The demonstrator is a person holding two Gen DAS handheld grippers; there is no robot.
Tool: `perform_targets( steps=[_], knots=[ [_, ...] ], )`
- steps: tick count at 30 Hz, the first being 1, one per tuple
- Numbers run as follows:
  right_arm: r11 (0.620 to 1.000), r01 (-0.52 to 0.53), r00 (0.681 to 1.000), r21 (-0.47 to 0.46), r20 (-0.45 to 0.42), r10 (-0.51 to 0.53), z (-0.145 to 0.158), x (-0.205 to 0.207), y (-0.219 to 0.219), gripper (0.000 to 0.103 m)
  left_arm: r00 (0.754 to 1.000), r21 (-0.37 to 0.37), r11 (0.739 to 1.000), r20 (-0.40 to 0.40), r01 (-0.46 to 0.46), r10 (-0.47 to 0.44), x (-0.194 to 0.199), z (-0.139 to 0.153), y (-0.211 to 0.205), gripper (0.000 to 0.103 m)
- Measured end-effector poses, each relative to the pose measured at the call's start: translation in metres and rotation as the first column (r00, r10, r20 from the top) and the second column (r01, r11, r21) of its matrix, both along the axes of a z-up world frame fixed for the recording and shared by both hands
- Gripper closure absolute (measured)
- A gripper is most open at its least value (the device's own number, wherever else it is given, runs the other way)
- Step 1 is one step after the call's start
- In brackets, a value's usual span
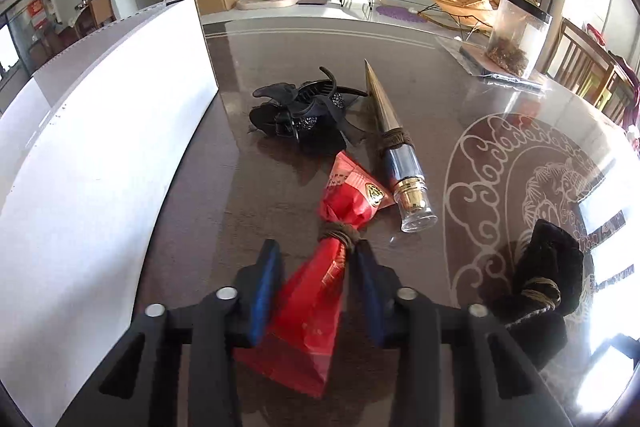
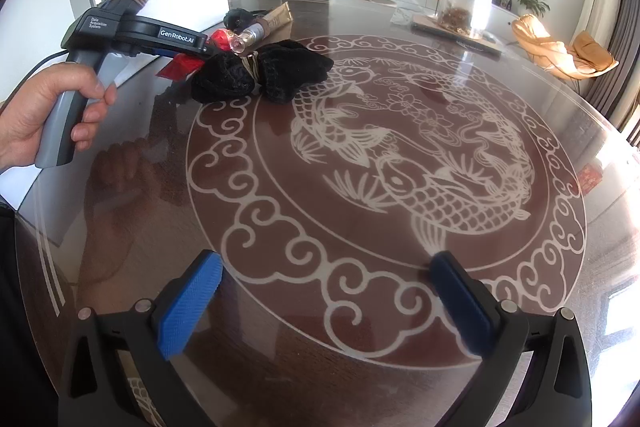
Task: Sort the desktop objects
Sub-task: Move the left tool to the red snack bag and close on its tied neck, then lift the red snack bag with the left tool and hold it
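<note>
Red packet (image 1: 320, 291) sits between the left claw (image 1: 316, 267) pads, not yet pinched.
It should close just near the cord; right claw (image 2: 326, 291) hangs open over the counter (image 2: 280, 327).

The left handheld unit (image 2: 132, 31) reads "GenRobot.AI" and "Data Acquisition System".

Your black left tongs with blue rubber pads (image 1: 314, 281) sit partly closed, pads a modest gap apart. Your bare left hand (image 2: 52, 111) wraps the grey handle. Your black, blue-padded right tongs (image 2: 326, 291) spread wide.
</note>
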State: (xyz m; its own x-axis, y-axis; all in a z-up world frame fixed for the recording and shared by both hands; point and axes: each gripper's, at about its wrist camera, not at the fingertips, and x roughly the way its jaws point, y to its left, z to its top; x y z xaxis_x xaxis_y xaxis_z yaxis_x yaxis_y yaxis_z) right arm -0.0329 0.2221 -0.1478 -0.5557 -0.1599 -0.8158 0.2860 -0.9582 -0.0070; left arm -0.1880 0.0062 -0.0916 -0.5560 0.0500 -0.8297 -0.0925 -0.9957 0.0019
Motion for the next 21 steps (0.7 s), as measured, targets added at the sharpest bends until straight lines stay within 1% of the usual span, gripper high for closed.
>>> perform_targets(
  steps=[2, 5, 7, 8, 9, 11, 13, 15, 17, 19, 21],
  knots=[
    [1.000, 0.000, 1.000, 0.000, 0.000, 0.000, 0.000, 0.000, 0.000, 0.000, 1.000, -0.012, 1.000, 0.002, 0.013, -0.013, 0.003, 0.002, 0.000, 0.084],
    [1.000, 0.000, 1.000, 0.000, 0.000, 0.000, 0.000, 0.000, 0.000, 0.000, 0.996, -0.019, 0.996, 0.026, 0.083, -0.082, 0.022, 0.003, 0.002, 0.084],
    [1.000, 0.000, 1.000, 0.000, 0.000, 0.000, 0.000, 0.000, 0.000, 0.000, 0.990, -0.005, 0.992, 0.066, 0.128, -0.128, 0.037, 0.004, 0.002, 0.084],
    [1.000, 0.000, 1.000, 0.000, 0.000, 0.000, 0.000, 0.000, 0.000, 0.000, 0.986, 0.002, 0.991, 0.092, 0.137, -0.136, 0.041, 0.003, 0.004, 0.085],
    [1.000, 0.000, 1.000, 0.000, 0.000, 0.000, 0.000, 0.000, 0.000, 0.000, 0.984, 0.016, 0.991, 0.115, 0.136, -0.137, 0.049, 0.004, 0.003, 0.085],
    [1.000, 0.000, 1.000, 0.000, 0.000, 0.000, 0.000, 0.000, 0.000, 0.000, 0.983, 0.054, 0.993, 0.149, 0.102, -0.109, 0.060, 0.005, -0.001, 0.085],
    [1.000, 0.000, 1.000, 0.000, 0.000, 0.000, 0.000, 0.000, 0.000, 0.000, 0.981, 0.118, 0.992, 0.184, 0.043, -0.064, 0.063, 0.005, -0.008, 0.084],
    [1.000, 0.000, 1.000, 0.000, 0.000, 0.000, 0.000, 0.000, 0.000, 0.000, 0.979, 0.174, 0.985, 0.202, -0.016, -0.020, 0.064, 0.006, -0.016, 0.084],
    [1.000, 0.000, 1.000, 0.000, 0.000, 0.000, 0.000, 0.000, 0.000, 0.000, 0.979, 0.197, 0.980, 0.202, -0.033, -0.008, 0.064, 0.006, -0.019, 0.084],
    [1.000, 0.000, 1.000, 0.000, 0.000, 0.000, 0.000, 0.000, 0.000, 0.000, 0.983, 0.203, 0.979, 0.183, -0.023, -0.015, 0.067, 0.005, -0.020, 0.083],
    [1.000, 0.000, 1.000, 0.000, 0.000, 0.000, 0.000, 0.000, 0.000, 0.000, 0.987, 0.219, 0.976, 0.156, -0.007, -0.027, 0.071, 0.004, -0.022, 0.081]
  ],
)
